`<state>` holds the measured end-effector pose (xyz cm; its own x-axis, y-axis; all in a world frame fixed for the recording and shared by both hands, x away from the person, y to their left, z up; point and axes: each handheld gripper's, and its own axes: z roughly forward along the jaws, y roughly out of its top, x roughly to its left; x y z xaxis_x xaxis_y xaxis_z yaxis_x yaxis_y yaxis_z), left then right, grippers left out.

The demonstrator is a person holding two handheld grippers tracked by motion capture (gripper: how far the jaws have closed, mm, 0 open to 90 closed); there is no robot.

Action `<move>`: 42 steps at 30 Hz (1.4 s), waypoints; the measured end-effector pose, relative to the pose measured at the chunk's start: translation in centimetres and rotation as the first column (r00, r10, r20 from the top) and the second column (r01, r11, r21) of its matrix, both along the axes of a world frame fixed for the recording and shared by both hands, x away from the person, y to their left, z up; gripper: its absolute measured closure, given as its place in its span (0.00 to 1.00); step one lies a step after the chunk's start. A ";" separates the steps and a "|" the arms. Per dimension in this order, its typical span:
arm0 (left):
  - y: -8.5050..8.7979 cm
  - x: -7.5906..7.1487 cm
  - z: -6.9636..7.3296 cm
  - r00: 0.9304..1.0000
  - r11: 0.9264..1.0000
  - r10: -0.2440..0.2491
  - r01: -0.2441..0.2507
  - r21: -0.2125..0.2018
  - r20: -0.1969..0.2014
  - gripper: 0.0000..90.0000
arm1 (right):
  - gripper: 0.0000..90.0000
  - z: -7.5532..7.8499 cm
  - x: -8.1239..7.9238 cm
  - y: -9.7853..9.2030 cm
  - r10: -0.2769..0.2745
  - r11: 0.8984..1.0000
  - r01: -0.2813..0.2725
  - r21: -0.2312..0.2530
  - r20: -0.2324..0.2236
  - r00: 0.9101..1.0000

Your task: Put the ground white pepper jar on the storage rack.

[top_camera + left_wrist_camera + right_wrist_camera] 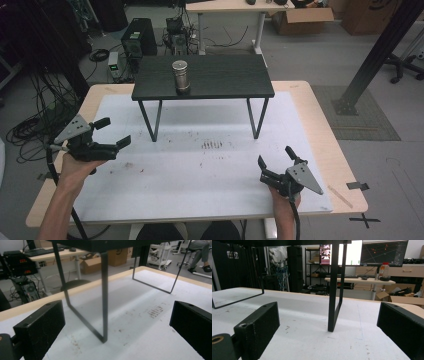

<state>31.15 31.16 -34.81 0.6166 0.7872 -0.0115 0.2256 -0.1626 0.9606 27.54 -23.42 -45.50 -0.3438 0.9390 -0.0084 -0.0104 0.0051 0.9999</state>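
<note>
The metal canister [180, 76] stands upright on the small black shelf [225, 80], left of the shelf's middle and close to its front edge. The shelf stands at the far side of the white mat [200, 170] that covers the bench [320, 125]. Both grippers are well apart from the canister and hold nothing: the left gripper [114, 134] sits near the bench's left edge with its jaws spread wide, and the right gripper [276, 160] near the front right corner, also spread.

The step in hand looks like the reach for the canister. The left gripper is nearer, so it seems the natural one to use. It should rise above the shelf top first, since the shelf's thin legs [104, 295] stand right ahead of it. Then it can come in level from the front, jaws on either side of the round body, and close around the middle so the smooth metal neither tips nor slips.
</note>
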 end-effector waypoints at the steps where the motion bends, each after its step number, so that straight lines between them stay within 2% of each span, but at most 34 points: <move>1: 0.2 -0.1 -0.3 1.000 1.000 0.005 -0.005 0.000 0.003 0.00 | 0.04 0.0 0.0 0.0 0.000 1.000 0.000 0.000 -0.001 1.000; 8: 1.2 -0.6 -2.5 0.999 0.999 0.035 -0.035 -0.011 -0.007 0.00 | 0.04 0.0 0.0 0.0 0.001 1.000 -0.001 0.000 0.001 1.000; 17: 2.3 -1.1 -5.1 0.996 0.996 0.085 -0.085 -0.022 0.001 0.01 | 0.04 0.0 0.0 0.0 0.001 1.000 -0.001 -0.001 0.002 1.000; 21: 2.7 -1.5 -5.8 0.995 0.995 0.099 -0.099 -0.031 0.018 0.01 | 0.04 0.0 0.0 0.0 0.001 1.000 -0.001 -0.001 0.002 1.000; 26: 3.2 -2.2 -6.6 0.992 0.993 0.115 -0.112 -0.043 0.060 0.01 | 0.04 0.0 0.0 0.0 0.001 1.000 -0.001 0.000 0.002 1.000; 30: 3.6 -2.8 -7.3 0.986 0.991 0.126 -0.121 -0.059 0.107 0.01 | 0.04 0.0 0.0 0.0 0.001 1.000 -0.001 0.000 0.002 1.000; 36: 4.1 -3.5 -8.1 0.977 0.987 0.148 -0.136 -0.084 0.154 0.01 | 0.04 0.0 0.0 0.0 0.001 1.000 -0.001 -0.001 0.001 1.000; 42: 4.5 -4.0 -8.7 0.970 0.983 0.170 -0.154 -0.102 0.172 0.01 | 0.04 0.0 0.0 0.0 0.001 1.000 -0.001 0.000 0.000 1.000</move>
<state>27.16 35.69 -43.52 0.4793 0.8775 0.0146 0.0645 -0.0518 0.9966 27.52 -23.40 -45.51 -0.3449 0.9386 -0.0084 -0.0101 0.0053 0.9999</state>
